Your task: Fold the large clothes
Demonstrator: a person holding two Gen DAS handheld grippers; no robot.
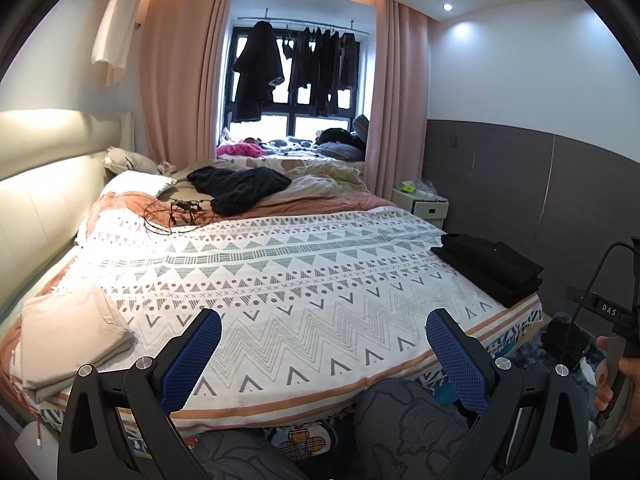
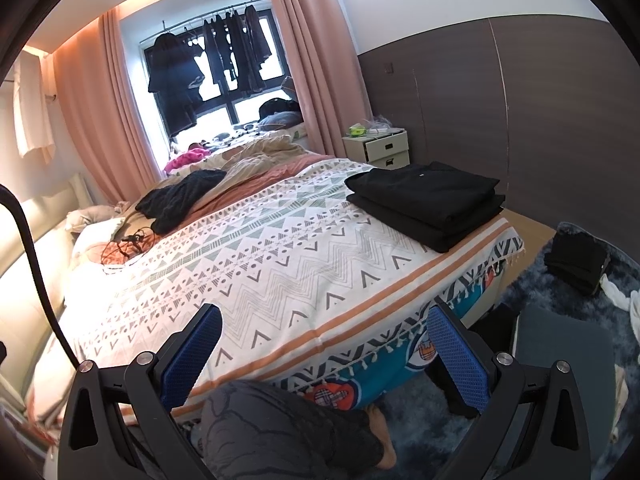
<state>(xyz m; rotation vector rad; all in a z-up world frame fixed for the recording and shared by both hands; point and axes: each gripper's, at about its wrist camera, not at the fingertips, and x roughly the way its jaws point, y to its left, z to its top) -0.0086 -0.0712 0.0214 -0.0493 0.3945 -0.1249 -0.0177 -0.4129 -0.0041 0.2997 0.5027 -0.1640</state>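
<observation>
Bright daylight through the window point(image 1: 296, 92) silhouetting hung clothes, warm cove glow above, blown-out glare on the bedspread point(image 1: 132, 256) left side, heavy fisheye curve, dark corners

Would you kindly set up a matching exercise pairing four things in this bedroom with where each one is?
Things:
1. black stack
2. beige stack
3. dark knit
4. hanging clothes

Places:
A. at the window
B. bed's near left corner
C. far side of the bed, by a cable
D. bed's right edge

Pairs: 1-D, 2-B, 3-C, 4-A
</observation>
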